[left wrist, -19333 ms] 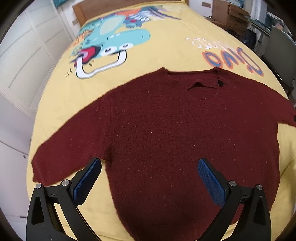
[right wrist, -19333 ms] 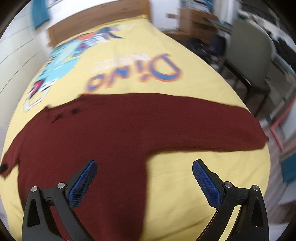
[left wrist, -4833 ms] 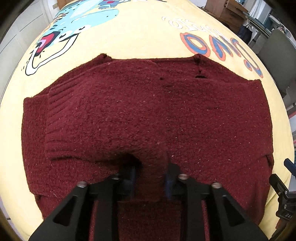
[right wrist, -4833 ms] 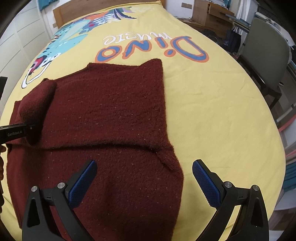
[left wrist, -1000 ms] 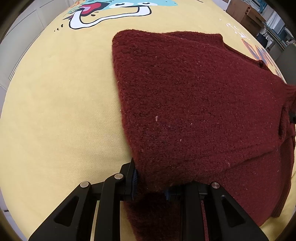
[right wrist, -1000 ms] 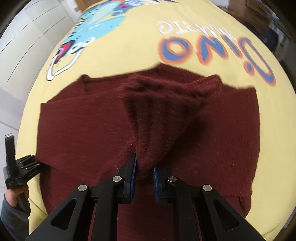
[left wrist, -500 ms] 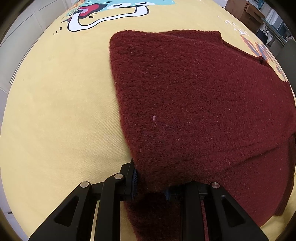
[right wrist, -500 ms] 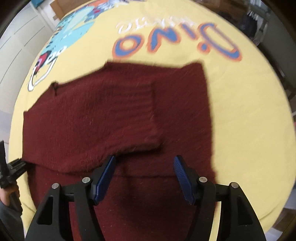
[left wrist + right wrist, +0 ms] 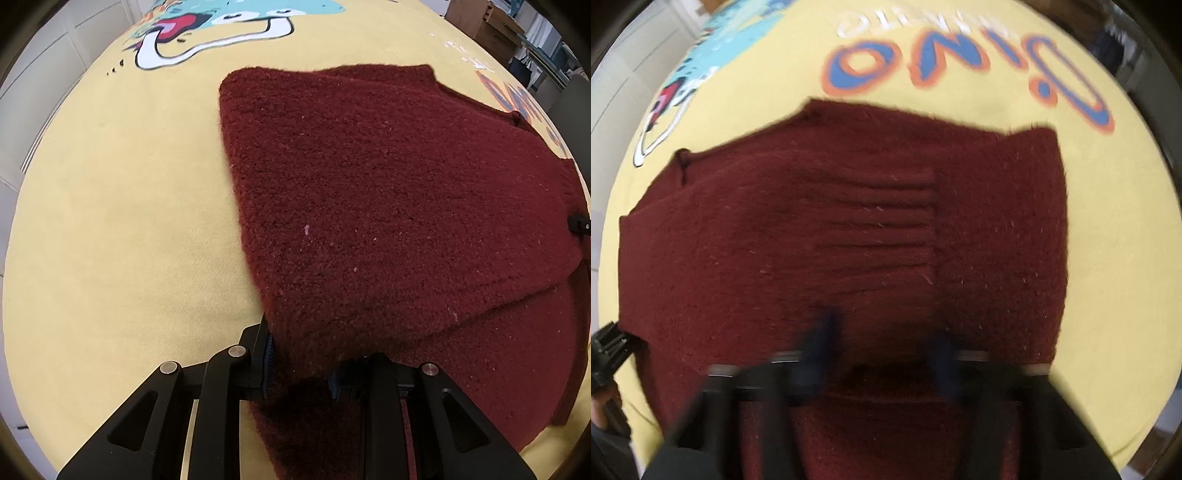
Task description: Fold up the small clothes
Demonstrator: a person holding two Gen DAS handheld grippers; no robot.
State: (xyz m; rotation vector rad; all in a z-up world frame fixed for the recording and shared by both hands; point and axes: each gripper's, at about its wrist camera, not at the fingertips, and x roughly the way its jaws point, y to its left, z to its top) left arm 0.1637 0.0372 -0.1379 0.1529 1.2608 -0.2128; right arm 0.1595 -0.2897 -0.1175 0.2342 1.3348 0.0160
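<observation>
A dark red knitted sweater (image 9: pixel 388 206) lies partly folded on the yellow bed cover (image 9: pixel 110 221). My left gripper (image 9: pixel 301 363) is shut on the sweater's near left edge, where a folded layer bunches between the blue pads. In the right wrist view the sweater (image 9: pixel 831 240) has a ribbed cuff lying flat across its middle. My right gripper (image 9: pixel 881 347) is blurred just above the sweater's near part. Its jaws are closing, with fabric between them and the pads still apart. The left gripper (image 9: pixel 607 350) shows at that view's left edge.
The bed cover carries a cartoon dinosaur print (image 9: pixel 221 22) at the far side and blue-and-orange lettering (image 9: pixel 960 55) beyond the sweater. White cupboard doors (image 9: pixel 44 74) stand to the left of the bed. Wooden furniture (image 9: pixel 480 18) stands at the far right.
The right gripper let go of the lifted sleeve, which now lies flat on the sweater; it opened wide, shifted, and its jaws have narrowed again. The left gripper kept its grip and place.
</observation>
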